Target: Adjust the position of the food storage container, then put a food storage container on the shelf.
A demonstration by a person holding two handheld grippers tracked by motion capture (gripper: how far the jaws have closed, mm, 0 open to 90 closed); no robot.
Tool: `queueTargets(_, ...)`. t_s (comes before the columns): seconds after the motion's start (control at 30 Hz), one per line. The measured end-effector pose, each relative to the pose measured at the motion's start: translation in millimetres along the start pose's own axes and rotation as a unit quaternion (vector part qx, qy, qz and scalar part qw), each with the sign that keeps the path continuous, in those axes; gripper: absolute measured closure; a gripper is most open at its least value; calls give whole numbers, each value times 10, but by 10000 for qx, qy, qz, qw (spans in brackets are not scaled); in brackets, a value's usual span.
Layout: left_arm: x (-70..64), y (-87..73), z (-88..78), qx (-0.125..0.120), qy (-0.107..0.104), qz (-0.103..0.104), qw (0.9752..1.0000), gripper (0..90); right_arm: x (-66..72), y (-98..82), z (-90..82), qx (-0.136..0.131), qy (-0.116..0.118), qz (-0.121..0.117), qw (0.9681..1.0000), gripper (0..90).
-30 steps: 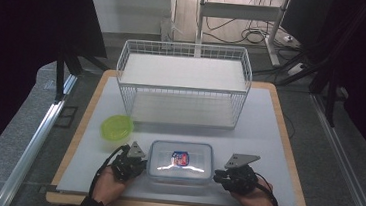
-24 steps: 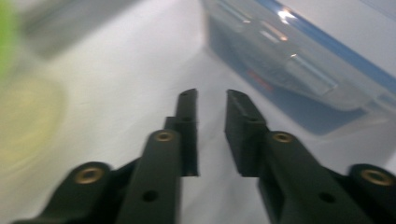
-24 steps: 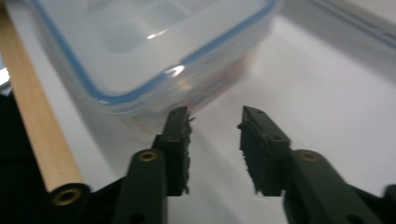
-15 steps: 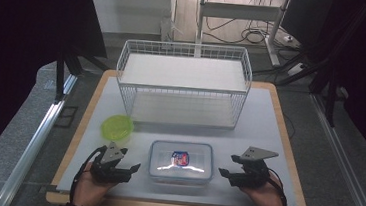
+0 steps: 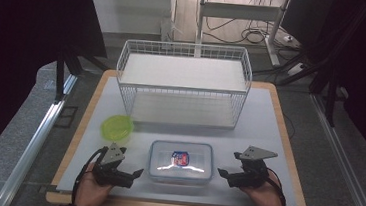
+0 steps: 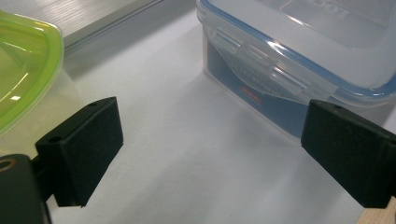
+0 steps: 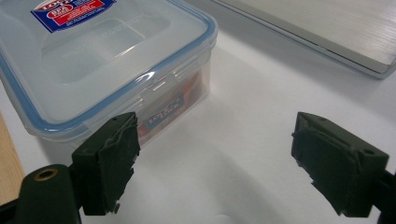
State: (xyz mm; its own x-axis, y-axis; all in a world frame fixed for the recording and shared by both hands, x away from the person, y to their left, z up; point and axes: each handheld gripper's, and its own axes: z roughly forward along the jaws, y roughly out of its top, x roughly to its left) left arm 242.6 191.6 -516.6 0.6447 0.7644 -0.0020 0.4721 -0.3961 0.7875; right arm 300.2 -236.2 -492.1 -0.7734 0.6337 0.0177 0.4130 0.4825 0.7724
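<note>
On the desk, both tools are now sitting clear of the clear lidded box they were pinching a second ago — the left tool and right tool are spreading, nothing between their jaws. Latched, blue-sealed, red-labelled, it is lying between them — near the front edge.

Free room and obstacles. The lidded container stands between the left tool and the right tool, both with jaws spread and nothing between them; a strip of bare surface separates each from the container's end walls. The green lid lies just beyond the left tool, narrowing passage there. The wire rack blocks the far side; open surface lies between rack and container.
</note>
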Motion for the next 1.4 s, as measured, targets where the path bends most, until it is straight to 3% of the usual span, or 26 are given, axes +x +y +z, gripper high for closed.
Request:
queueTargets(0.37, 2, -1, 11, -40, 68, 115, 9999, 30, -9, -7, 5, -32, -25, 32, 10000, 130)
queueTargets(0.57, 21, 21, -18, -52, -18, -90, 9999, 37, -20, -7, 6, -64, -64, 108, 9999, 111)
queueTargets(0.8, 20, 55, -21, -18, -129, -181, 9998, 40, -36, 1, -10, -149, -71, 237, 9996, 96)
queueTargets(0.97, 34, 152, -5, -67, -541, -333, 9980, 21, -29, 37, -23, -170, -4, 267, 9995, 69)
queueTargets(1.13, 3, 252, 13, -61, -664, -305, 9973, 13, -6, 89, -43, -171, 38, 324, 9993, 51)
queueTargets(1.27, -29, 332, 67, 102, -790, -254, 9965, 0, 37, 157, -70, -174, 134, 390, 9990, 30)
queueTargets(1.4, -37, 375, 177, 296, -992, -375, 9939, 0, 83, 222, -52, -24, 279, 441, 9986, 14)
